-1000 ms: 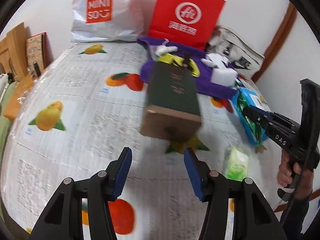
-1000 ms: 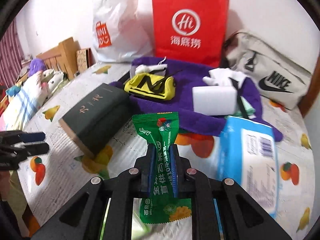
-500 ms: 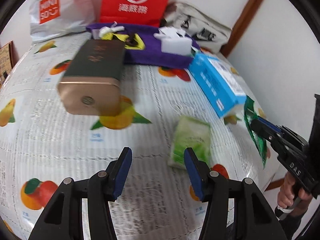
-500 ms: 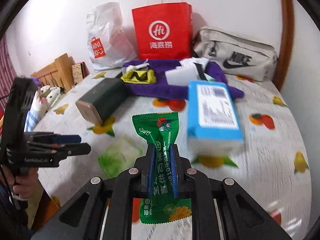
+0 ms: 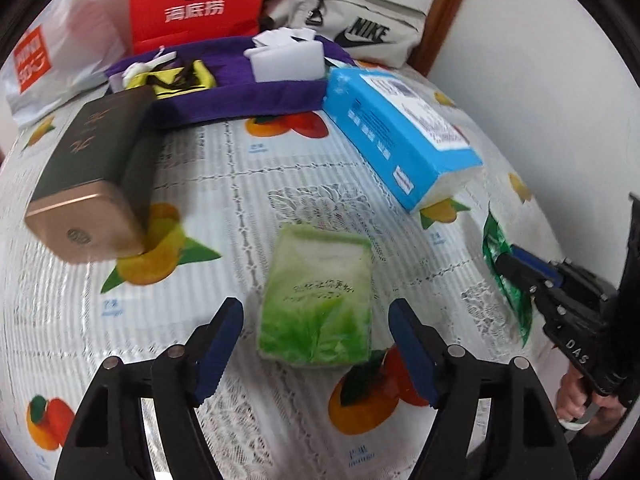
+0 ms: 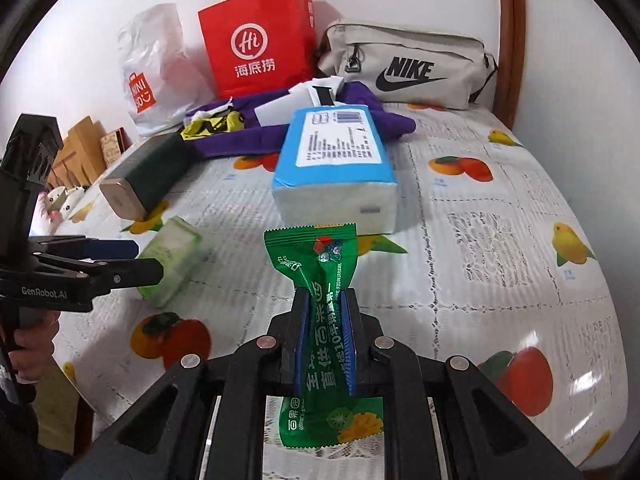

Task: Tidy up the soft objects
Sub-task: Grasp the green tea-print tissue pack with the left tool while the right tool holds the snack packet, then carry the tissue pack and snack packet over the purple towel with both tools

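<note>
My left gripper (image 5: 316,320) is open, its blue-padded fingers either side of the near end of a green tissue pack (image 5: 318,294) lying flat on the fruit-print bedspread (image 5: 248,184). The pack also shows in the right wrist view (image 6: 172,256), beside the left gripper (image 6: 136,258). My right gripper (image 6: 324,320) is shut on a green snack packet (image 6: 316,264), held above the bed; it also shows in the left wrist view (image 5: 506,264) at the right edge.
A blue tissue box (image 5: 400,132) lies right of centre, a dark box with a gold end (image 5: 92,176) at left. Behind are a purple cloth (image 5: 248,88) with a yellow pouch and white block, a red bag (image 5: 196,0), a Nike bag (image 6: 408,66) and a Miniso bag (image 6: 156,76).
My left gripper has swung right and down from the dark box to the green tissue pack. My right gripper has pulled back from the blue box, still holding the snack packet.
</note>
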Action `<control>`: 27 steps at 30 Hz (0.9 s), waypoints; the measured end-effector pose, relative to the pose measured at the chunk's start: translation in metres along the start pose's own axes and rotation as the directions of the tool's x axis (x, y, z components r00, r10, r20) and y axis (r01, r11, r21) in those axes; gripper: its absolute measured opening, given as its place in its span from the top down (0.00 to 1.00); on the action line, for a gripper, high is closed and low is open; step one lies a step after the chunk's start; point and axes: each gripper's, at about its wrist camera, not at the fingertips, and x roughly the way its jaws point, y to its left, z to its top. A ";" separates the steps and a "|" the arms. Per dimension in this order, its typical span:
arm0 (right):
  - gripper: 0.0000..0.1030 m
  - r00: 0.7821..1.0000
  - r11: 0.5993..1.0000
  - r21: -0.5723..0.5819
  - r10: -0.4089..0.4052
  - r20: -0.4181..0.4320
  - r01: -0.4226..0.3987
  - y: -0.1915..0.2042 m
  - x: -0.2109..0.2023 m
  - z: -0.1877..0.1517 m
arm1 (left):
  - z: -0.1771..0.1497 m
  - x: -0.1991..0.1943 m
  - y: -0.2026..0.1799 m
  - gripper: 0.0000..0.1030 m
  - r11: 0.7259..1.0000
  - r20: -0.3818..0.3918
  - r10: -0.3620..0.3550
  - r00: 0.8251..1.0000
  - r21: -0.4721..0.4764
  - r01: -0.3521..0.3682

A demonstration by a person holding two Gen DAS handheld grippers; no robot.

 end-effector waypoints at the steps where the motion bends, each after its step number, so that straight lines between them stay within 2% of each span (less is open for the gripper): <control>1: 0.85 1.000 1.000 0.000 0.002 -0.003 -0.002 0.000 0.002 0.000 | -0.001 0.005 -0.002 0.29 1.000 -0.007 0.009 1.000 0.013 -0.009; 6: 0.85 1.000 1.000 0.021 0.011 -0.027 -0.010 -0.003 0.015 -0.002 | -0.004 0.020 -0.011 0.29 0.994 -0.006 0.086 0.996 0.067 -0.085; 8: 0.84 0.999 1.000 0.023 0.012 -0.033 -0.011 -0.003 0.020 -0.003 | -0.002 0.021 -0.009 0.29 0.992 0.004 0.110 0.994 0.055 -0.110; 10: 0.82 0.999 0.999 0.032 0.021 -0.040 -0.019 -0.004 0.024 -0.004 | -0.002 0.020 -0.004 0.35 0.992 0.019 0.118 0.993 0.041 -0.118; 12: 0.80 0.998 0.998 0.057 0.039 -0.042 -0.036 -0.007 0.029 -0.006 | -0.003 0.016 0.001 0.51 0.990 0.028 0.131 0.991 0.040 -0.132; 17: 0.74 0.998 0.998 0.055 0.042 -0.037 -0.040 -0.010 0.026 -0.009 | -0.012 0.001 0.025 0.52 0.987 0.030 0.160 0.987 -0.007 -0.160; 24: 0.52 0.999 1.000 -0.021 0.013 -0.042 -0.014 0.001 0.025 -0.017 | -0.025 -0.022 0.067 0.52 0.972 0.024 0.210 0.977 -0.115 -0.206; 26: 0.53 0.999 0.999 -0.033 -0.021 -0.028 0.020 0.006 0.025 -0.020 | -0.030 -0.026 0.077 0.52 0.969 0.029 0.209 0.978 -0.143 -0.203; 27: 0.57 0.999 0.999 -0.031 -0.031 -0.021 0.030 0.006 0.025 -0.020 | -0.032 -0.028 0.080 0.52 0.968 0.031 0.210 0.977 -0.151 -0.203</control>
